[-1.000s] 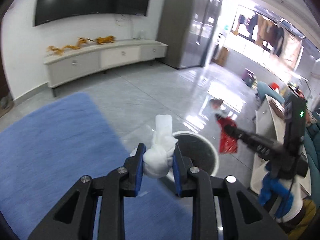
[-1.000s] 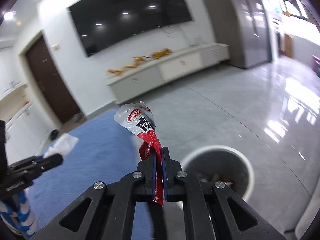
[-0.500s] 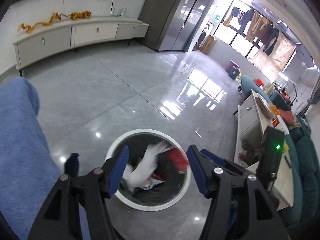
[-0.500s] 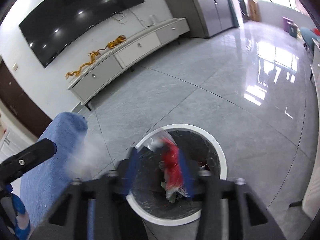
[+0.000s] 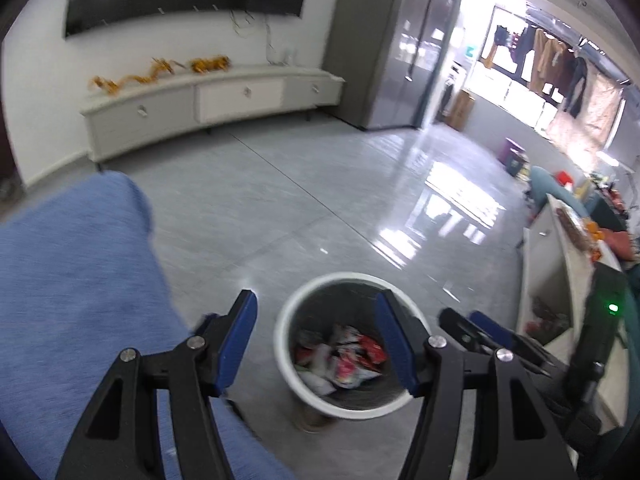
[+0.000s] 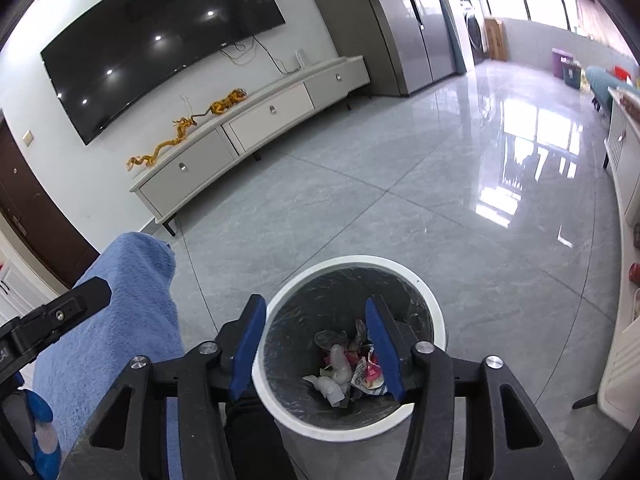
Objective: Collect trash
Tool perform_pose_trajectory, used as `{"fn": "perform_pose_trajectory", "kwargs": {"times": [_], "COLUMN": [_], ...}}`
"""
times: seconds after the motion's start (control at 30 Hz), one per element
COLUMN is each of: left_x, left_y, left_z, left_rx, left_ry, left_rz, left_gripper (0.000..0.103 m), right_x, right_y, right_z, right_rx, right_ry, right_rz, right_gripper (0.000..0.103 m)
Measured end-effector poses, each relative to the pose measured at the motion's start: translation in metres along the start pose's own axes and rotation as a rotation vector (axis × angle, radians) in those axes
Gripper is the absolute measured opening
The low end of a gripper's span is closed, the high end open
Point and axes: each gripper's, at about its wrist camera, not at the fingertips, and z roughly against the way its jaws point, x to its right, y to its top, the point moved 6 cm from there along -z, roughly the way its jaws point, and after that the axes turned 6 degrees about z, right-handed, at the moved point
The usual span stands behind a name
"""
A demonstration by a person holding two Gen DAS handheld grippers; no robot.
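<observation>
Now empty and spread wide above the bin [image 6: 434,322], left gripper [image 5: 316,336] and right gripper [image 6: 316,342] have dropped tissue and wrapper onto its trash [image 6: 348,368], finishing this load.

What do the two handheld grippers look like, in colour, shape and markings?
Both match. The left gripper and the right gripper have matte black, angular linkage arms with triangular cut-outs and round silver pivot screws. The jaws carry flat, dark blue pads. In the left view, the right gripper's black body shows a small green indicator light. No cables or printed markings are visible.
</observation>
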Motion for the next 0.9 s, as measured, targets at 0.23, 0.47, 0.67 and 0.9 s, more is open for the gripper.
{"fn": "perform_pose_trajectory", "kwargs": {"times": [0.23, 0.47, 0.67, 0.9], "left_x": [-0.037, -0.074, -0.103, -0.124], "left_y": [-0.008, -0.020, -0.030, -0.041], "left_z": [0.064, 0.117, 0.153, 0.189], "left_rx": [0.153, 0.261, 0.326, 0.399], "left_ry": [0.157, 0.257, 0.333, 0.382], "left_rz": [0.027, 0.057, 0.100, 0.132], "left_gripper": [0.061, 0.061, 0.078, 0.088], "right_x": [-0.042, -0.074, -0.104, -0.126], "right_y": [-0.010, -0.016, -0.027, -0.037], "right_z": [0.035, 0.060, 0.070, 0.081], "right_rx": [0.068, 0.123, 0.137, 0.173], "right_ry": [-0.019, -0.030, -0.028, -0.046], "right_rz": [0.081, 0.129, 0.198, 0.262], "right_gripper": [0.073, 0.095, 0.103, 0.103]}}
